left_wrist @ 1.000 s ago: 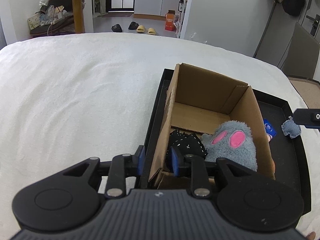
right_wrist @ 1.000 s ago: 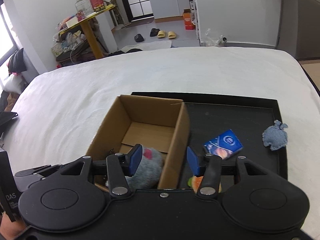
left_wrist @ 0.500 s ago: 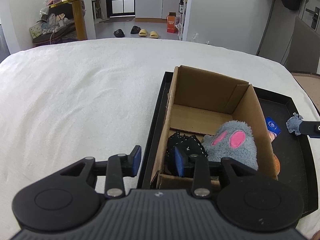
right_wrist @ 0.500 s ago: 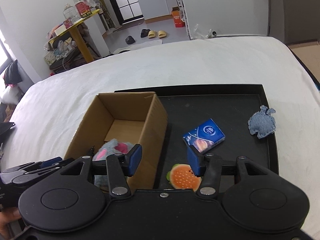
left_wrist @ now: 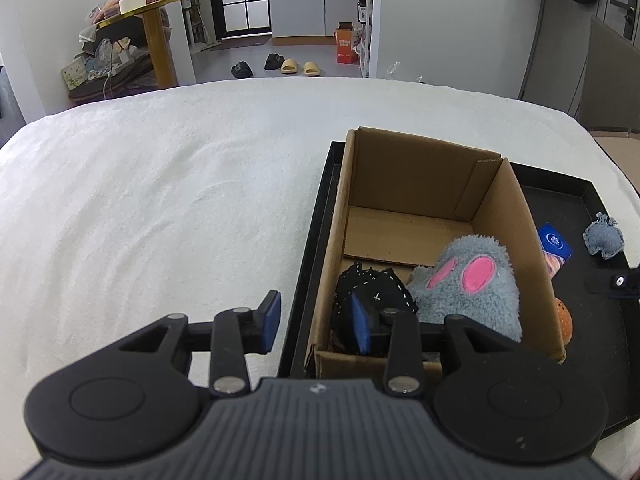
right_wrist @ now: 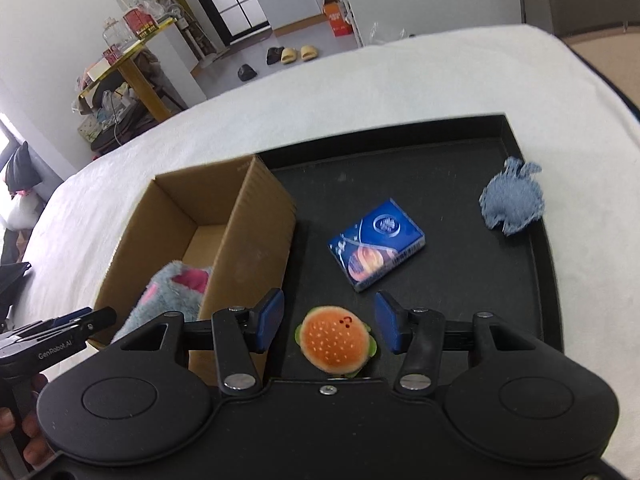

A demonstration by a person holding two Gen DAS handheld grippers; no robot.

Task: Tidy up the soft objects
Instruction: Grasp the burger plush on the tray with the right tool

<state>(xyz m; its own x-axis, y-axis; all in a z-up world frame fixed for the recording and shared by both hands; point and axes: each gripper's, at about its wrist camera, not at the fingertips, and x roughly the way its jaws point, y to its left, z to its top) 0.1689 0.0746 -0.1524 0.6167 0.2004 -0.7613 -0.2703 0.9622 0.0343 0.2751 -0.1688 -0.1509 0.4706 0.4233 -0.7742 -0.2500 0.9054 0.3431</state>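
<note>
Burger plush lies on the black tray beside the cardboard box, between the spread right tongs, untouched. Closing off-centre could squeeze it sideways and let it slip out. Left tongs also stand apart, empty, straddling the box's near corner. Only the left view shows the black stitched toy beside the grey plush inside.

Cardboard box wall is standing just left of the burger plush, crowding that side. Blue packet is lying just beyond. Bare black tray floor is lying open to the right, denim plush sitting far right.
</note>
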